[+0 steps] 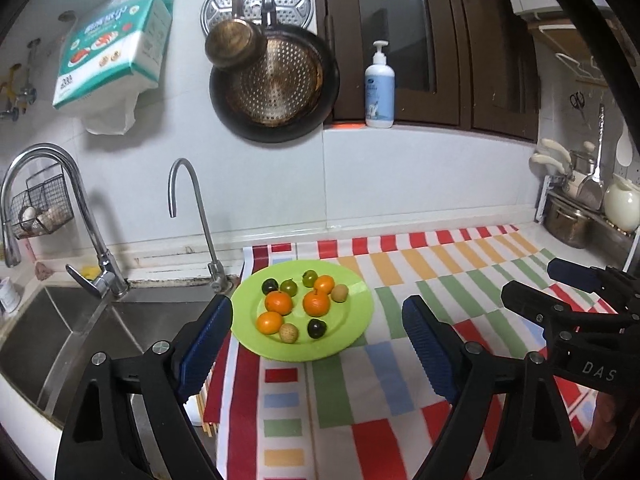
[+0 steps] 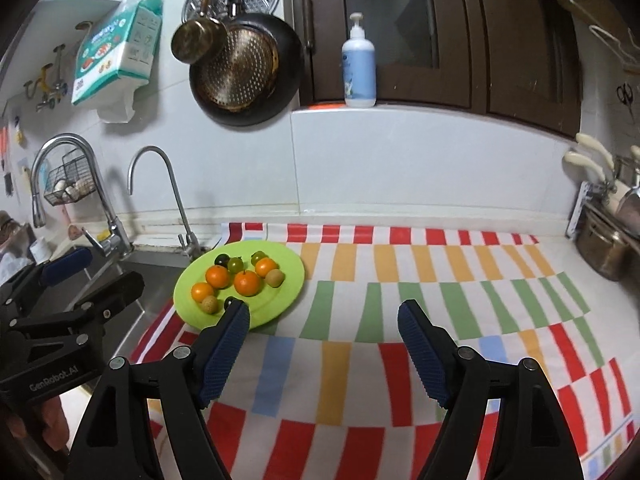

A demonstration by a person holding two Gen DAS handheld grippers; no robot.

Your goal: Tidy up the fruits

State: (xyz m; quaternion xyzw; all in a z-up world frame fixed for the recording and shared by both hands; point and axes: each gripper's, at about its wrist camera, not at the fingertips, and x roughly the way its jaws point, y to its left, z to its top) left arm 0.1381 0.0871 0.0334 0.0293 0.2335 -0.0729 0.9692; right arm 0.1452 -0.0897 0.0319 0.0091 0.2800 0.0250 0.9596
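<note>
A lime-green plate (image 1: 360, 300) is sitting on a striped cloth (image 1: 400, 360) of red, orange, green and blue blocks, left of centre in the left wrist view and in the lower left of the right wrist view, just beside the steel sink (image 1: 60, 340). All the fruit in view is lying on that plate: four oranges, with one (image 1: 279, 302) at mid-left, one (image 1: 316, 303) at the centre, one (image 1: 324, 284) behind it and one (image 1: 269, 322) at the front left; two dark plums, one (image 1: 270, 286) at the back left and one (image 1: 317, 328) at the front; two green tomato-like fruits (image 1: 288, 287) and (image 1: 309, 278) along the back; and two small tan fruits, one (image 1: 341, 293) on the right touching the rear orange and one (image 1: 289, 333) at the front between the front orange and the front plum. The left gripper (image 1: 316, 340) is hanging above the near edge of the plate, its blue-padded fingers (image 1: 206, 340) spread wide and gripping nothing. The right gripper (image 2: 324, 340) is standing released as well, its fingers (image 2: 420, 356) apart over bare cloth to the right of the plate, the left finger's tip overlapping the plate's near rim in the picture. Each gripper is showing at the edge of the other's view, the two well apart. Behind the sink two chrome faucets (image 1: 80, 220) are rising; a perforated pan (image 1: 276, 84) and a small saucepan (image 1: 234, 42) are hanging on the tiled wall, and a pump bottle (image 1: 379, 88) is standing on the ledge at upper centre.
</note>
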